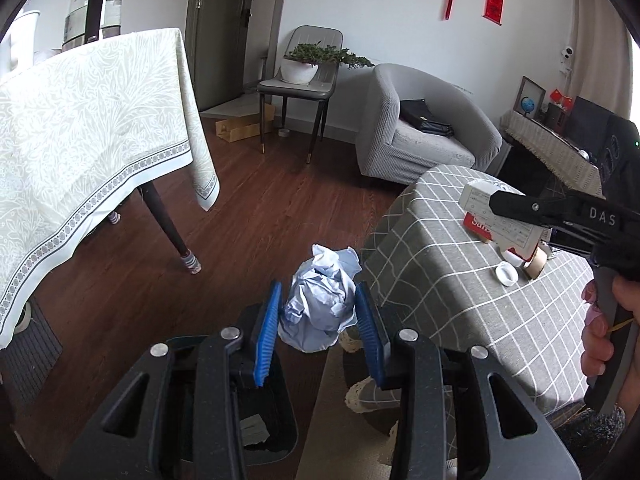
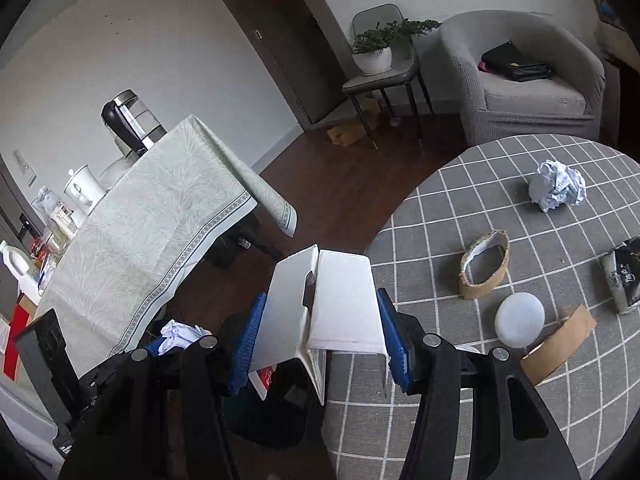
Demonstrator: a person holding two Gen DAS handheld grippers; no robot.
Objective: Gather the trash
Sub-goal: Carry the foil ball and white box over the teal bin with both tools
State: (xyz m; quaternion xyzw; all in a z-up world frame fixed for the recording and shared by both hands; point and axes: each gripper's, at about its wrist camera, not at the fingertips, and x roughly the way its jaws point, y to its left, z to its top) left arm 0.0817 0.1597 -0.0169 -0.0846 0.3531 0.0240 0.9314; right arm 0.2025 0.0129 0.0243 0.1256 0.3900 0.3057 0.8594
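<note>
My left gripper is shut on a crumpled ball of pale blue paper, held above the wooden floor and a dark bin below. My right gripper is shut on a flattened white carton with a red patch, above the dark bin at the edge of the round checked table. In the left wrist view the right gripper and its white carton hang over that table. On the table lie another crumpled paper ball, a cardboard ring, a white lid, a brown cardboard strip and a dark wrapper.
A dining table with a pale patterned cloth stands left, carrying a kettle. A chair with a potted plant and a grey armchair with a black bag stand at the back. A person's hand holds the right gripper.
</note>
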